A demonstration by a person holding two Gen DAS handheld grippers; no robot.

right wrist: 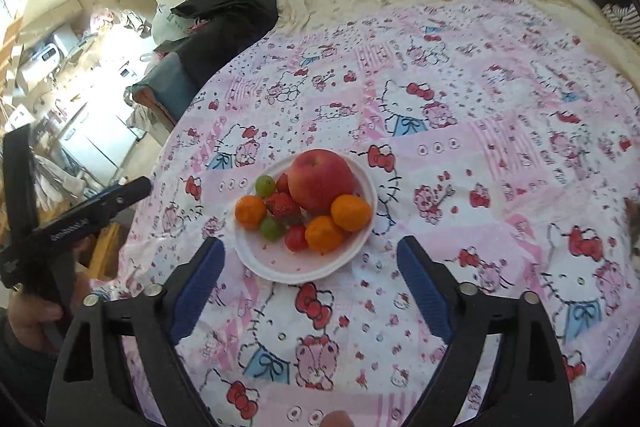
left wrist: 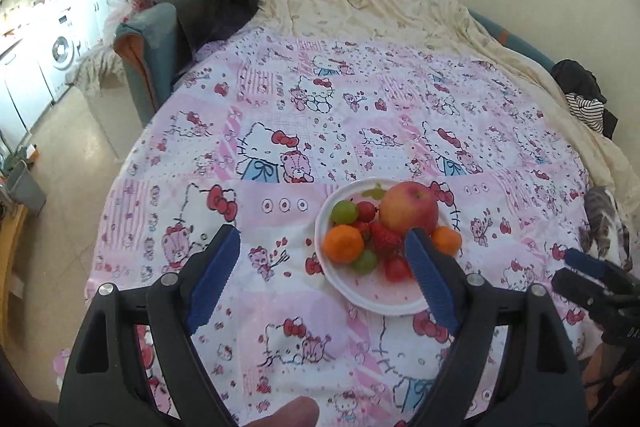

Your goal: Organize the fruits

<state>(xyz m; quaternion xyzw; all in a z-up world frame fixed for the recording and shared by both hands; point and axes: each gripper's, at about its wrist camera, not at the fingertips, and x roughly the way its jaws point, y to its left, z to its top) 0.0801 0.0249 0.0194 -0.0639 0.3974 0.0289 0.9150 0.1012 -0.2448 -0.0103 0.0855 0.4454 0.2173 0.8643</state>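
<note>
Plate (right wrist: 280, 267) of fruit just ahead of open right claw (right wrist: 310, 255).

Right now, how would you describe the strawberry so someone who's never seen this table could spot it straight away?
Find the white plate on the pink cartoon tablecloth. Its biggest fruit is a red apple. The strawberry lies against the apple's front left, amid the pile. It alone is pointed and seed-dimpled; the other red fruits are smooth and round.

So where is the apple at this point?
The apple sits at the far side of the white plate, touching the strawberry and a tangerine; in the left wrist view it is right of centre.
</note>
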